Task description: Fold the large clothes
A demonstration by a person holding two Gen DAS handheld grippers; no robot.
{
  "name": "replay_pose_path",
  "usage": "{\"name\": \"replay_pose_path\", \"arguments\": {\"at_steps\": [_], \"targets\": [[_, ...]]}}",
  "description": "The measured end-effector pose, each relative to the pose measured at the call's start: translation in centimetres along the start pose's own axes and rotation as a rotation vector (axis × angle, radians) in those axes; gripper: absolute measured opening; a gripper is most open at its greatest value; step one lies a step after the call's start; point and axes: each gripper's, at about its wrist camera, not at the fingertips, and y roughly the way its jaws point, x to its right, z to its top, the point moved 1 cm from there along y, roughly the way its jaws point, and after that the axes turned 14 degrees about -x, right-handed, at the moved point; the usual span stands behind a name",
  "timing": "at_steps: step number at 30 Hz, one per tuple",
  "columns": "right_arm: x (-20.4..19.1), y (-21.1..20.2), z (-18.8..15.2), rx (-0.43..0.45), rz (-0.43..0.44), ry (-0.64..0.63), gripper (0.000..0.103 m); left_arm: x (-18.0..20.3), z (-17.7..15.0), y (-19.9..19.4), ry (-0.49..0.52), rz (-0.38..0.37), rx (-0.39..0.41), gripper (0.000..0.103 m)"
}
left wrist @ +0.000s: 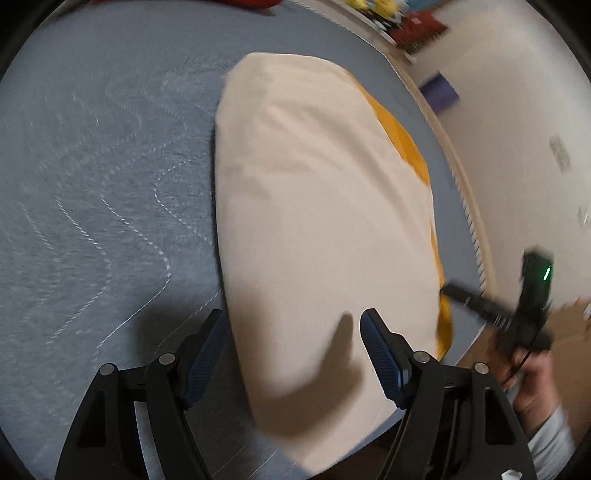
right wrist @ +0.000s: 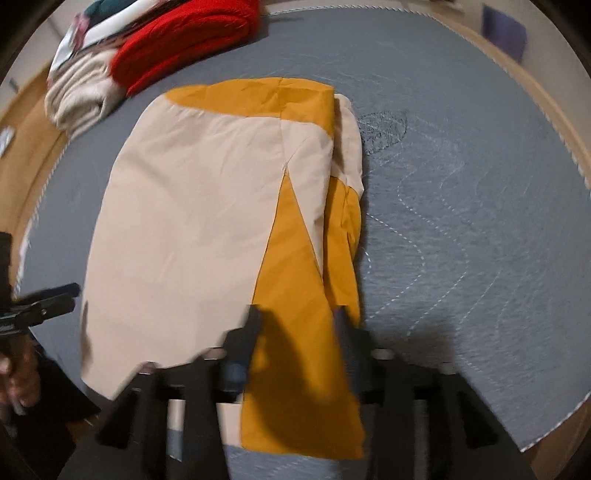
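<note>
A large cream and mustard garment [left wrist: 325,206] lies folded in a long bundle on the grey quilted mattress [left wrist: 96,177]. My left gripper [left wrist: 293,326] hovers open over its near cream end, with only flat cloth below its blue pads [left wrist: 380,354]. In the right wrist view the garment [right wrist: 207,206] shows a mustard wedge and a mustard edge on its right. There my right gripper [right wrist: 298,317] stands open above the mustard panel, with nothing pinched. The other gripper [left wrist: 495,310] shows at the right edge, held by a hand [left wrist: 535,384]. The left gripper [right wrist: 40,301] shows at the left edge.
A pile of folded clothes, red [right wrist: 184,40] and cream [right wrist: 81,99], sits at the mattress's far left corner. The mattress [right wrist: 461,221] stretches bare to the right of the garment. A purple object [right wrist: 504,31] lies beyond the bed's edge, near a pale wall [left wrist: 517,147].
</note>
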Motion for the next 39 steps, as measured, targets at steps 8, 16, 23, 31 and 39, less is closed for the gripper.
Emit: {"name": "replay_pose_path", "arguments": {"at_steps": [8,16,23,31,39], "targets": [[2.5,4.7,2.4,-0.118,0.107,0.125,0.069,-5.0,3.7,4.5,-0.155,-0.250,-0.057,0.082],[4.5,6.7,2.9,-0.136,0.243,0.181,0.064,-4.2,5.8,5.8,-0.106,-0.313,-0.017,0.071],[3.2,6.2,2.7,-0.073,0.235,0.150,0.017,-1.5,6.6,2.2,-0.013,-0.266,0.009,0.048],[-5.0,5.3,6.0,0.038,0.317,0.070,0.012,-7.0,8.8,-7.1,-0.057,-0.152,0.111,0.048],[-11.7,7.2,5.8,-0.017,0.268,-0.042,0.012,-13.8,6.8,-11.8,-0.185,-0.085,0.121,0.052]]}}
